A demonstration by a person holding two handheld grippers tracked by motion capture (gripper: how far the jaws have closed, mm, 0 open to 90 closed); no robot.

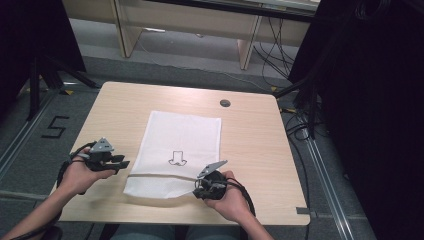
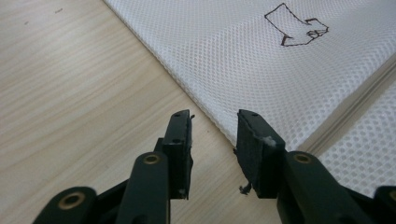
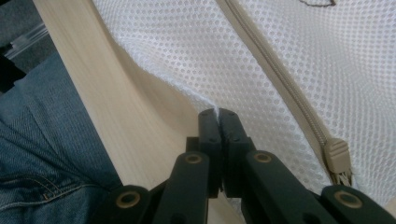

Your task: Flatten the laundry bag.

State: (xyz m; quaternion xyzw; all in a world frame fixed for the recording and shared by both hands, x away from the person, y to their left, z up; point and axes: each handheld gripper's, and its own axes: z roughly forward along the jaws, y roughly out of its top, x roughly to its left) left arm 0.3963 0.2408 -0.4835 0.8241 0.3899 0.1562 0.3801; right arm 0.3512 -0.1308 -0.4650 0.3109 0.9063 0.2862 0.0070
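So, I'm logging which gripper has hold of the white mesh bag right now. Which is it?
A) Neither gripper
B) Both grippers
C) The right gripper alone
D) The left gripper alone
C: in the right gripper view the right gripper has its jaws shut on the edge of the white mesh bag, near the zipper pull, while the left gripper sits open beside the bag's edge, over the table.

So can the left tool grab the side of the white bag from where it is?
Probably yes. The left tool is open, right beside the mesh bag's near edge, with only bare table between them. The right tool already pinches the bag's corner.
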